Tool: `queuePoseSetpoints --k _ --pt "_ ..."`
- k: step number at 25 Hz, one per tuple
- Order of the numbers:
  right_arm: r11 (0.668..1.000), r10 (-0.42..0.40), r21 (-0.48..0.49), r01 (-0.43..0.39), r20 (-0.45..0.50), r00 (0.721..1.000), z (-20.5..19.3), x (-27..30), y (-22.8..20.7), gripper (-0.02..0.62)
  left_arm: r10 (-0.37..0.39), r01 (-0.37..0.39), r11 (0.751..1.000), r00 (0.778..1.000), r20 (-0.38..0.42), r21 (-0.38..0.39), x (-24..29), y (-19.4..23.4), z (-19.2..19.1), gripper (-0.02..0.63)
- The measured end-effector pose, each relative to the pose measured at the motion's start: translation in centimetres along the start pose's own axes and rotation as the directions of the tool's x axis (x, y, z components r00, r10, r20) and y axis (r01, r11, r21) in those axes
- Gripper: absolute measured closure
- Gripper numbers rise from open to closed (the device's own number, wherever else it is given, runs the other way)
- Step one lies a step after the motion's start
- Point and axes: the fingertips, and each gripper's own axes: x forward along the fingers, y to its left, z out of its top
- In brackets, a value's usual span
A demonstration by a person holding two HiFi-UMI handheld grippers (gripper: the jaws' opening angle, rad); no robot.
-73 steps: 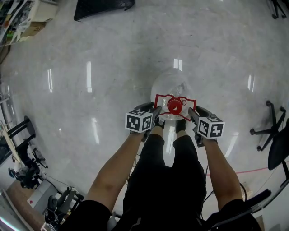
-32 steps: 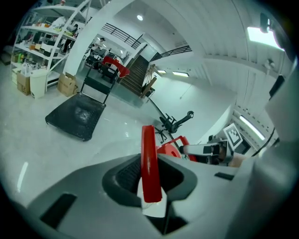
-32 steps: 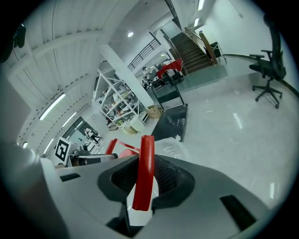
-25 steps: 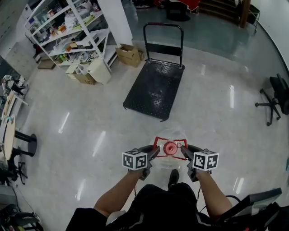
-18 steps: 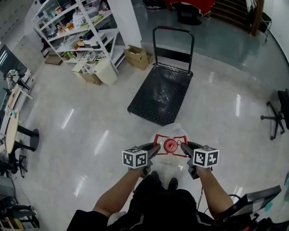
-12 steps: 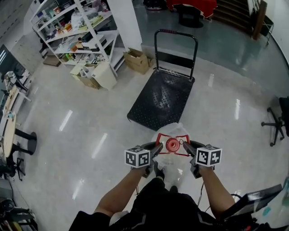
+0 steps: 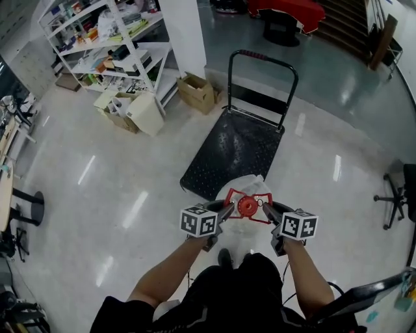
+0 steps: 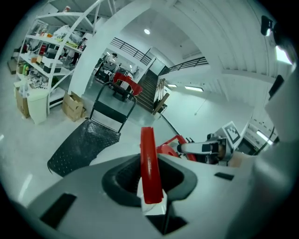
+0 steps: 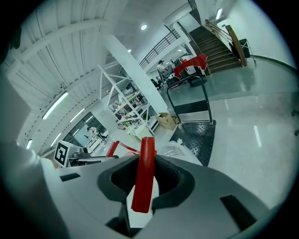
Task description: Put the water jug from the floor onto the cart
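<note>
The water jug [image 7: 249, 188] is clear plastic with a red cap and a red handle frame [image 7: 231, 195]. It hangs above the floor in front of the person's legs. My left gripper [image 7: 225, 210] is shut on the frame's left side, and that red bar [image 8: 148, 163] runs between its jaws. On the frame's right side my right gripper [image 7: 266, 208] is shut, the red bar [image 9: 144, 177] clamped in its jaws. The black flat cart [image 7: 234, 153] with its upright push handle [image 7: 263, 62] stands just beyond the jug. Its deck [image 8: 79, 144] is bare.
White shelving [image 7: 110, 39] full of goods stands at the far left, with cardboard boxes [image 7: 198, 91] and a white bin [image 7: 146, 114] by its foot. An office chair [image 7: 396, 195] is at the right edge. Stairs [image 7: 351, 19] rise at the back right.
The person has walked forward with the jug held in both grippers. The cart has come closer, and its near edge now lies just past the jug. Both grips are unchanged.
</note>
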Motion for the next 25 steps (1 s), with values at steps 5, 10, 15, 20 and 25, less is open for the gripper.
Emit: queuePoseSetpoints --k 5,10,15,20,25 --pt "1.0 0.031 -0.003 -0.031 -0.018 0.999 5.2 5.1 -1.6 0.509 0.034 -0.033 0.999 0.999 0.012 -0.011 2.6 4.2 5.3 0.535" --pt "0.996 0.091 -0.004 -0.092 -0.068 0.994 9.6 9.7 -3.2 0.509 0.098 -0.096 0.993 0.995 0.019 -0.067 4.6 7.8 9.2 0.535" --pt "0.992 0.119 -0.026 -0.122 -0.1 0.988 13.3 14.7 -4.9 0.509 0.148 -0.145 0.986 0.989 0.029 -0.085 7.2 12.1 12.4 0.535" --pt "0.996 0.086 -0.003 -0.087 -0.128 0.988 14.7 19.6 -7.3 0.509 0.134 -0.132 0.985 0.991 0.013 -0.114 10.3 16.6 13.3 0.535" --pt "0.999 0.023 0.037 -0.017 -0.157 0.987 14.7 24.1 -9.4 0.509 0.112 -0.117 0.986 0.993 -0.047 -0.12 13.1 21.4 13.7 0.537"
